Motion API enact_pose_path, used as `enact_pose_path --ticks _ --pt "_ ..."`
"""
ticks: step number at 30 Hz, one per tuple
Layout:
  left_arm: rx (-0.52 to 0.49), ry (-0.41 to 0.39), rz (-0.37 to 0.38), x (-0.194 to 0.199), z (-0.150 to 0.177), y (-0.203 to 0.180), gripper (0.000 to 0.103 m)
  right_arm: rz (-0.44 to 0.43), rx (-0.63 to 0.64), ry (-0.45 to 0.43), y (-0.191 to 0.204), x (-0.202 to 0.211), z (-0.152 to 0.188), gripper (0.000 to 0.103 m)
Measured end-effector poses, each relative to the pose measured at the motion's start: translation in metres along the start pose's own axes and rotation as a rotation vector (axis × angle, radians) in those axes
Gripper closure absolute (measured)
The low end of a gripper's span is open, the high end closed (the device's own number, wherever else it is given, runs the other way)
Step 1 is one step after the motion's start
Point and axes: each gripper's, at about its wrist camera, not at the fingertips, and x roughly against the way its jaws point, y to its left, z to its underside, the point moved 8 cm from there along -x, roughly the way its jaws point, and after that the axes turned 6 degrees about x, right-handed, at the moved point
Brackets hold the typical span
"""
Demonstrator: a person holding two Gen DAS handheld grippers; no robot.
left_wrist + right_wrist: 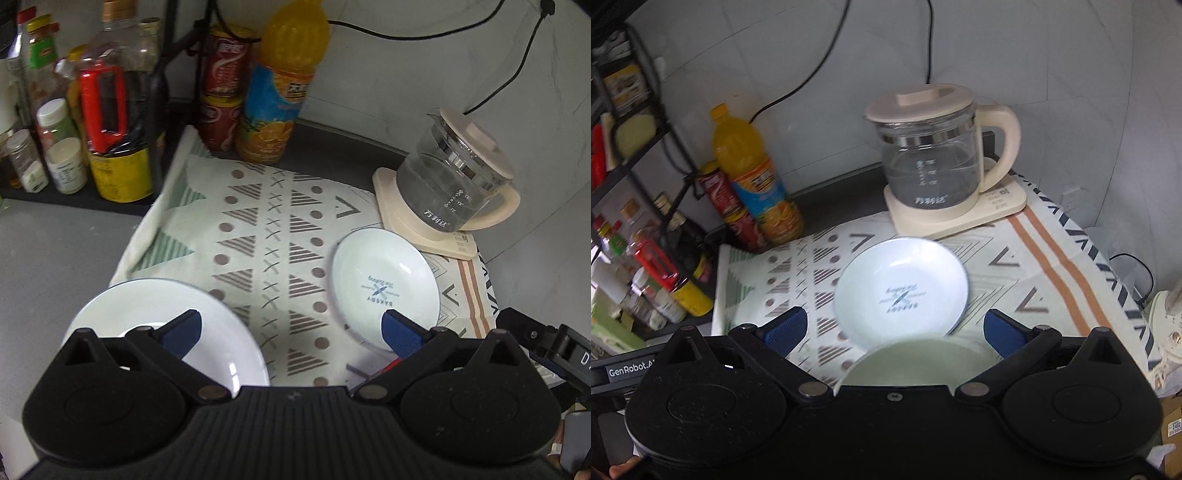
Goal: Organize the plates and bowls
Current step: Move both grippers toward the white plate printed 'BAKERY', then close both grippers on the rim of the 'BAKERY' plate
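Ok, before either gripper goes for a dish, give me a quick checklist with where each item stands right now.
1. Left gripper open and empty: ok.
2. Right gripper open and empty: ok.
3. Printed plate flat on the patterned cloth, nothing stacked in it: ok.
4. Plain white plate fully on the cloth: not ok, it overhangs the cloth's left edge onto the counter.
5. Glass kettle clear of the printed plate: cannot tell, its base sits very close behind the rim.
6. Pale dish under the right gripper, bowl or plate: cannot tell.

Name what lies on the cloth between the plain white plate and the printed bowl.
Nothing: in the left wrist view only bare patterned cloth separates the plain white plate from the printed bowl.
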Motion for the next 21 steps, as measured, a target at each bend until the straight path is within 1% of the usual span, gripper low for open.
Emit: enact_pose_path --ticks 3,7,10,15,18,20,21 --pt "-0.003 0.000 -0.024 -0.015 -0.007 -0.013 0.001 0.004 -0.009 0.016 -0.017 -0.013 -0.011 0.000" --pt "0.001 0.020 -0.049 -0.037 -0.011 -0.027 0.001 0.003 -0.011 0.045 -0.036 -0.032 -0.020 0.000" --pt "0.010 0.037 -0.052 -0.053 -0.013 -0.035 0.002 0.005 -0.010 0.069 -0.048 -0.047 -0.025 0.000" --pt "0.035 0.077 -0.069 -0.078 -0.013 -0.041 0.003 -0.018 -0.004 0.117 -0.064 -0.071 -0.032 0.002" --pt "0.065 0.095 -0.072 -0.093 -0.012 -0.040 0.004 -0.045 -0.005 0.156 -0.071 -0.088 -0.033 0.006" --pt "0.088 0.105 -0.081 -0.101 -0.012 -0.037 0.009 -0.070 -0.008 0.182 -0.075 -0.099 -0.033 0.009" --pt "0.099 0.112 -0.083 -0.105 -0.011 -0.036 0.010 -0.081 -0.009 0.197 -0.077 -0.105 -0.032 0.011"
